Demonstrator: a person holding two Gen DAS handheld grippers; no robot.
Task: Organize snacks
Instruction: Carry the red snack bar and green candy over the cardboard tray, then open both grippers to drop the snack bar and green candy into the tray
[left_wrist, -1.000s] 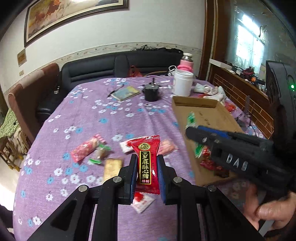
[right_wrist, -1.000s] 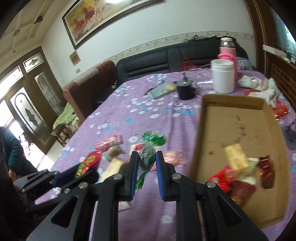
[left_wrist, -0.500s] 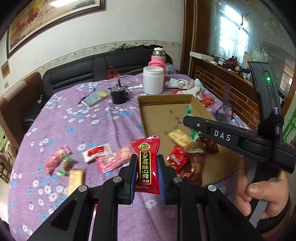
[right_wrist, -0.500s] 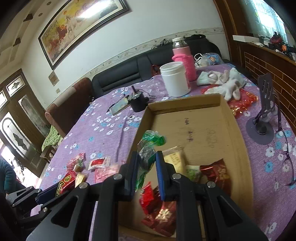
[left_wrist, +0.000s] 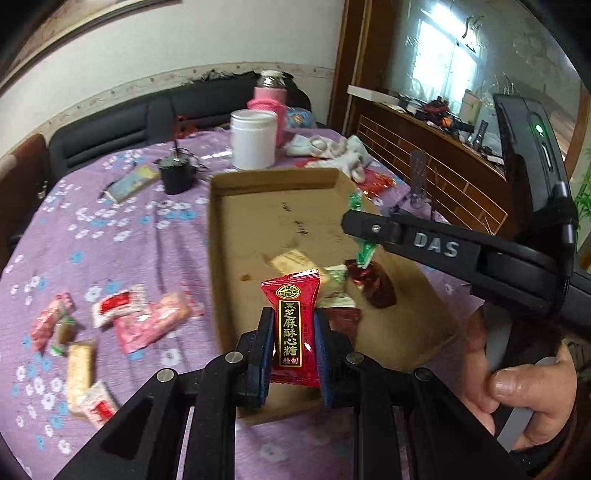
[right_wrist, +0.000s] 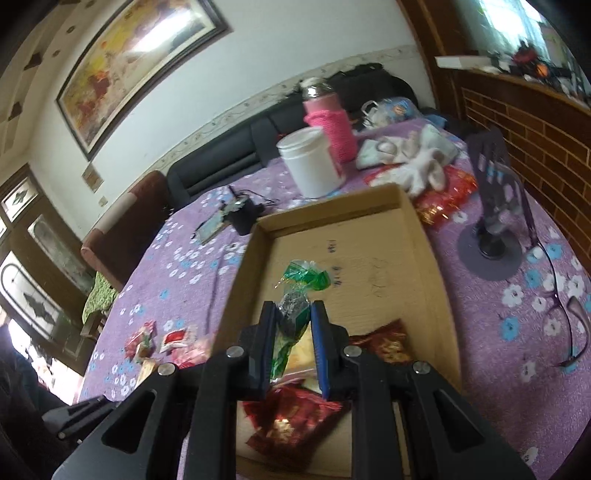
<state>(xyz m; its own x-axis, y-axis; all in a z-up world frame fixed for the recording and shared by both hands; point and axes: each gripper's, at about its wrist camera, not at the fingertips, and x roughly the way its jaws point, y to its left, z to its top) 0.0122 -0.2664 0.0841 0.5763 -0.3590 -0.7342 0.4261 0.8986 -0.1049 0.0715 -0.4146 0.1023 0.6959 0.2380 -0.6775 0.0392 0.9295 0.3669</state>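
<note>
Left tongs (left_wrist: 294, 341) clamp a red candy packet (left_wrist: 293, 325); right tongs (right_wrist: 293, 332) clamp a green-wrapped candy (right_wrist: 295, 295). Both above the cardboard tray (right_wrist: 424, 258), which holds wrapped snacks (right_wrist: 291, 417).

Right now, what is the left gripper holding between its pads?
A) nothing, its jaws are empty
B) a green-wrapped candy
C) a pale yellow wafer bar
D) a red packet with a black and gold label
D: in the left wrist view the left gripper is clamped on the red packet, upright over the near end of the cardboard tray.
</note>
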